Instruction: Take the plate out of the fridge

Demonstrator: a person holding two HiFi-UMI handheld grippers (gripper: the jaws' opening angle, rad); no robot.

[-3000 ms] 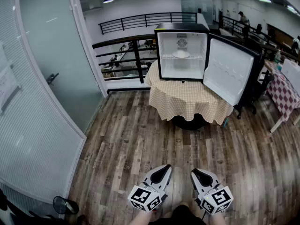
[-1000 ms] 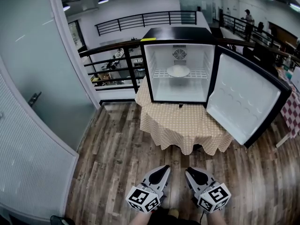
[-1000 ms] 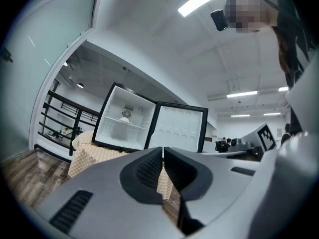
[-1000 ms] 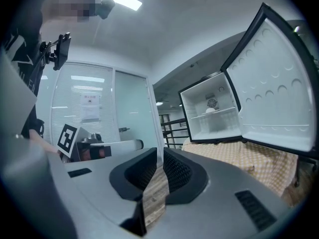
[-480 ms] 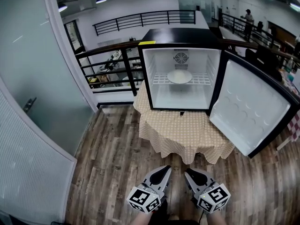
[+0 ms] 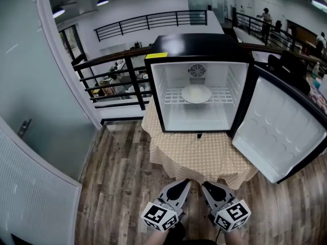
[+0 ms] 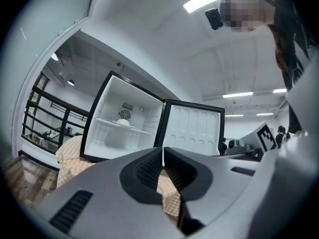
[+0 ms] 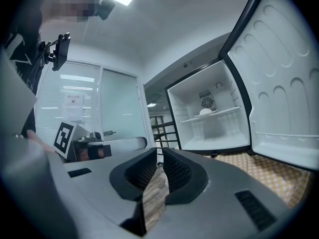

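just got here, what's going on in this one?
A person holds a gripper in each hand, facing a small fridge on a cloth-covered table. Its door stands open and a white plate sits on the wire shelf inside. The left gripper and right gripper are both shut, empty and well short of the fridge; the plate is untouched.

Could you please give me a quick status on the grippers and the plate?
Left gripper and right gripper shut, empty, low before the table. Plate on fridge shelf, untouched. Door wide open, path clear.
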